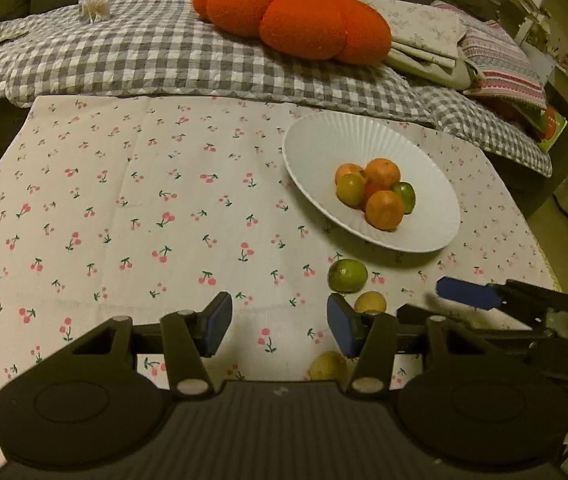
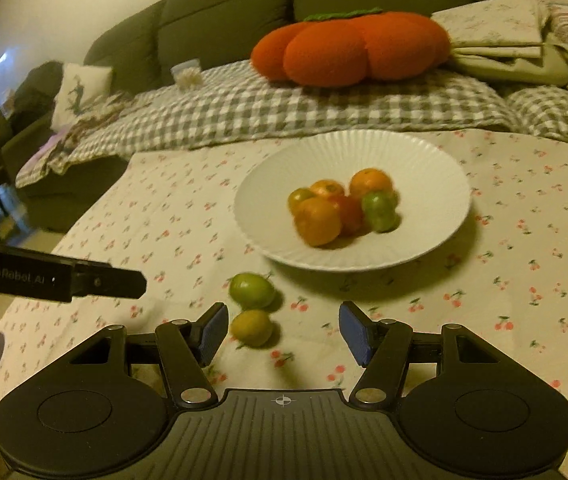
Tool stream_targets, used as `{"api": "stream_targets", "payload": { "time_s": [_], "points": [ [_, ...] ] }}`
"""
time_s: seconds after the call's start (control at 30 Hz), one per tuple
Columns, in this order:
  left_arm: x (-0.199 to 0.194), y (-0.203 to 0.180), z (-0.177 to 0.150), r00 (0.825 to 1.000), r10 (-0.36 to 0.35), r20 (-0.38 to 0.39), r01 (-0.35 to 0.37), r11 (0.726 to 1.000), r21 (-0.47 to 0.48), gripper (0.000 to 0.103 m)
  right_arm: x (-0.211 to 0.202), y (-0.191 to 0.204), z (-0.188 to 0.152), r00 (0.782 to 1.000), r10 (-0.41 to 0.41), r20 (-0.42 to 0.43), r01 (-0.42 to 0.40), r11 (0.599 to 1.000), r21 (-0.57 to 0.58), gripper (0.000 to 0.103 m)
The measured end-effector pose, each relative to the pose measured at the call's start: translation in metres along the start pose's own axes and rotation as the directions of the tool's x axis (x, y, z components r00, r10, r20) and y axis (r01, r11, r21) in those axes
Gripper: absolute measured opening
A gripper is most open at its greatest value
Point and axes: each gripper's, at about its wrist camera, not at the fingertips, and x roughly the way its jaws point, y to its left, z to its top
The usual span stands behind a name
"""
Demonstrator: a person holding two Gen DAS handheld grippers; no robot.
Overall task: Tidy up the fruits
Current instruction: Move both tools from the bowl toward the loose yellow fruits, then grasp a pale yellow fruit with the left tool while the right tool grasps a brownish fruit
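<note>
Both tools, left tool (image 1: 280, 330) and right tool (image 2: 284, 330), hang half-open and empty above the loose round green fruit (image 2: 252, 290) and small yellow fruit (image 2: 251, 327) at lower centre, below the white ribbed plate (image 2: 435, 160), so a clumsy nudge could roll them off the worktop.

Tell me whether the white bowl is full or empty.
Partly filled: the white bowl holds a small pile of fruits, rim area bare.
</note>
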Motion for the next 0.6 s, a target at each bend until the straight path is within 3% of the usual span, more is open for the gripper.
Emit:
{"api": "stream_targets", "payload": {
  "time_s": [0.13,0.3,0.5,0.6],
  "points": [
    [-0.003,-0.006,-0.009,1.0,-0.015,-0.004,0.015,0.999,0.042,0.052,0.0,0.009,-0.002,1.0,0.016,-0.004,-0.017,0.999,-0.041,0.061],
    [0.005,-0.016,-0.028,0.999,-0.027,-0.04,0.031,0.994,0.101,0.05,0.002,-0.002,0.002,1.0,0.012,-0.005,-0.012,1.0,0.005,0.061],
    [0.023,-0.018,-0.034,0.992,-0.102,-0.073,0.103,0.995,0.016,0.045,0.007,-0.011,0.004,1.0,0.014,-0.01,-0.013,0.998,0.058,0.058],
    [0.03,-0.023,-0.036,0.992,-0.106,-0.072,0.108,0.994,0.03,0.041,0.008,-0.009,0.005,0.999,0.033,-0.014,-0.033,0.998,0.057,0.052]
  ]
}}
